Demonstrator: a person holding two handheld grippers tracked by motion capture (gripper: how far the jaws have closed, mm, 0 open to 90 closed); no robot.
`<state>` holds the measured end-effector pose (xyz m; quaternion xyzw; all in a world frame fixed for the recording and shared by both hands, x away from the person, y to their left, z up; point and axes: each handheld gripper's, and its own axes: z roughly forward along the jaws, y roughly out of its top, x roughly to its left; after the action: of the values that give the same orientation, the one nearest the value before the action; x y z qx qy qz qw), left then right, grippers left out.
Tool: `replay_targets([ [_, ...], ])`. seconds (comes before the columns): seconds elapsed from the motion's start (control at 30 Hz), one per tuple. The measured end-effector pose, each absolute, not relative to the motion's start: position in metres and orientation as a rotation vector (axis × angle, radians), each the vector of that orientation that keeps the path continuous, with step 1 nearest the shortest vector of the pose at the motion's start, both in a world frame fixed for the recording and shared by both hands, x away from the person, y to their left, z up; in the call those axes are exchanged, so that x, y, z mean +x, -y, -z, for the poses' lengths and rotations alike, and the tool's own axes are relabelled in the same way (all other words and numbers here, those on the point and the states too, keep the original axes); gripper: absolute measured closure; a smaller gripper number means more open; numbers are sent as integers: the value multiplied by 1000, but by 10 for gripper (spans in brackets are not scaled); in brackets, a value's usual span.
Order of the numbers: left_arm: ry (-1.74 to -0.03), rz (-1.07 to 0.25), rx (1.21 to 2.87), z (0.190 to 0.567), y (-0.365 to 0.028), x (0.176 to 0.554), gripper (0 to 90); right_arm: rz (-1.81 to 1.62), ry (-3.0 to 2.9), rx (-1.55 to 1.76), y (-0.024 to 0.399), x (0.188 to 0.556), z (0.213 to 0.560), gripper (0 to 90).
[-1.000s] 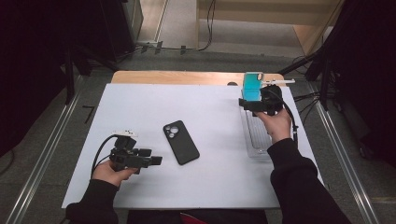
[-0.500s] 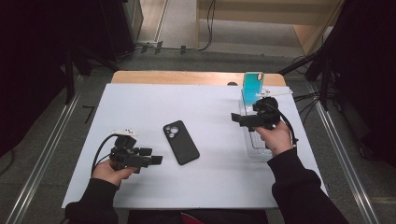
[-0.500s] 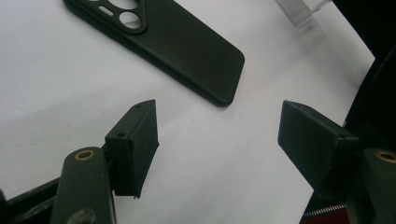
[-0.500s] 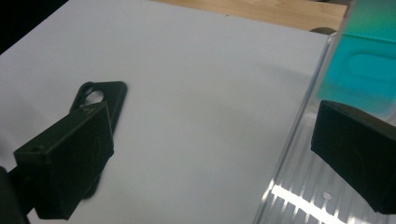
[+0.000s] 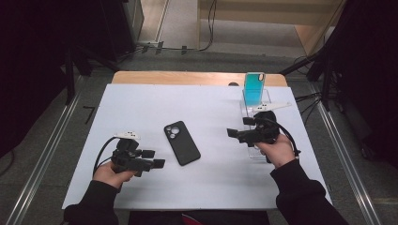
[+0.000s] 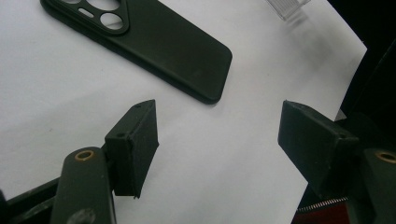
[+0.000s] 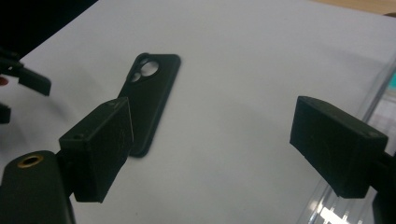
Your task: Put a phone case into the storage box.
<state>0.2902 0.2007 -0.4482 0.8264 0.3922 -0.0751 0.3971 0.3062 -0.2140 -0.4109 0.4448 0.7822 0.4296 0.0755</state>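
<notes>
A black phone case [image 5: 182, 143] lies camera side up in the middle of the white table [image 5: 206, 108]. A teal phone case [image 5: 254, 89] stands upright at the far end of a clear slotted stand [image 5: 256, 153] on the right. My right gripper [image 5: 239, 127] hovers over the stand's near end and points left at the black case [image 7: 149, 98]. It is open; its jaws have just been closing a little, with nothing between them [image 7: 215, 135]. My left gripper [image 5: 154, 158] rests open at the front left, with the black case [image 6: 154, 42] just beyond its fingertips [image 6: 219, 135].
The clear stand [image 7: 341, 205] runs along the right edge of the right gripper view, and the left gripper [image 7: 28, 79] shows far off at that view's left. A wooden strip [image 5: 187, 77] borders the table's far edge. Dark equipment and cables surround the table.
My right gripper has moved away from the teal case, toward the front and slightly left along the stand. My left hand has stayed where it was.
</notes>
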Motion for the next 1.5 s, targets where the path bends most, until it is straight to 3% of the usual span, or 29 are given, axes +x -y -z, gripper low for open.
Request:
replay_targets([
  [0.23,-980,185,2101,448,-200,287,285,-1326,-2464,1260,213,298,419,233],
  [1.1,-926,120,2116,451,-194,275,284,-1314,-2622,1072,230,251,461,233],
  [1.5,-927,145,2110,453,-195,274,284,-1268,-2656,1109,239,251,475,231],
])
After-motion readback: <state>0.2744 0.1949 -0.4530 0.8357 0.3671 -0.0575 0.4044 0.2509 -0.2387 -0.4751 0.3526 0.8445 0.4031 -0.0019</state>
